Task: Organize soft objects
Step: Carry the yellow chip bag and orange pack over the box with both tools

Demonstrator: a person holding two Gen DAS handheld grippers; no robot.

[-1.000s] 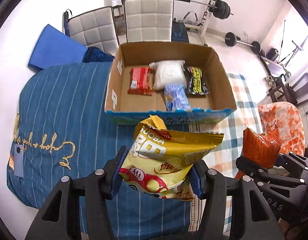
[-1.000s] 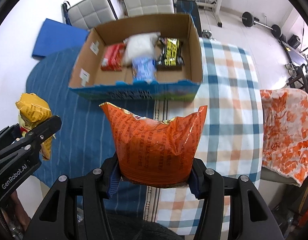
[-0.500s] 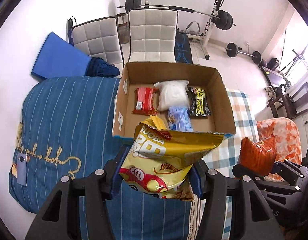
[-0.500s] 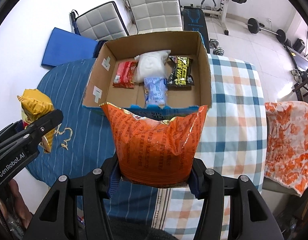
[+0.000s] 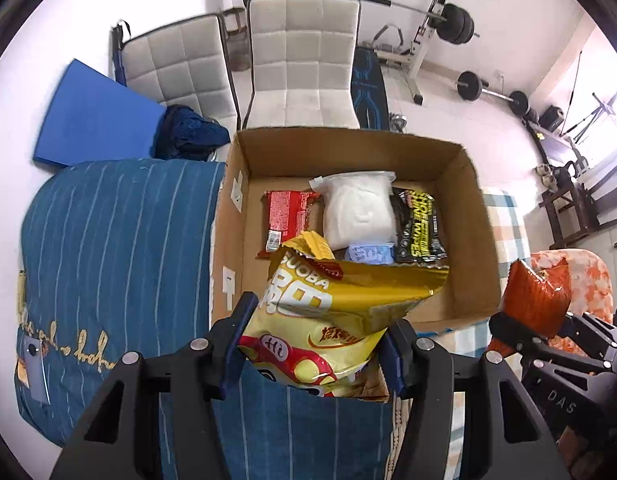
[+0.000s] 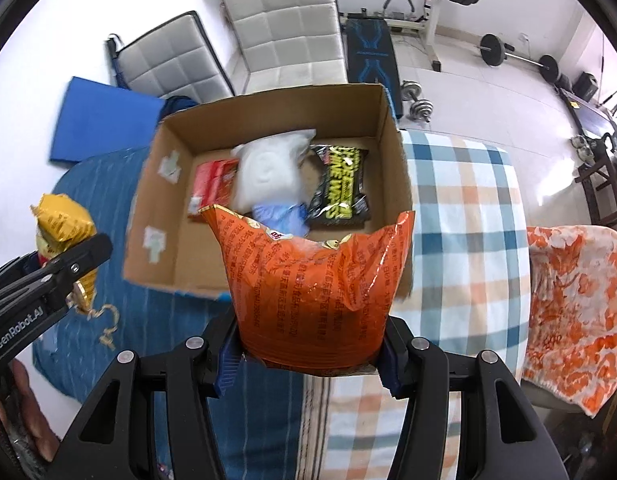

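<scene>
My left gripper (image 5: 314,344) is shut on a yellow snack bag (image 5: 340,316) and holds it above the near edge of an open cardboard box (image 5: 478,216). My right gripper (image 6: 308,350) is shut on an orange snack bag (image 6: 316,280), also held over the box's (image 6: 392,120) near edge. The box holds a red packet (image 5: 286,216), a white pouch (image 5: 358,208), a black and yellow wipes pack (image 5: 420,226) and a pale blue packet (image 5: 368,252). The orange bag also shows at the right of the left wrist view (image 5: 534,300), the yellow bag at the left of the right wrist view (image 6: 62,228).
The box sits on a table with a blue striped cloth (image 5: 108,240) on the left and a checked cloth (image 6: 464,208) on the right. Two white chairs (image 5: 304,60) stand behind it. An orange patterned cloth (image 6: 568,300) lies at the right. Weights and a bench stand behind.
Both grippers have moved forward toward the box with their bags. The box now looks larger and closer, and both bags overlap its near edge.
</scene>
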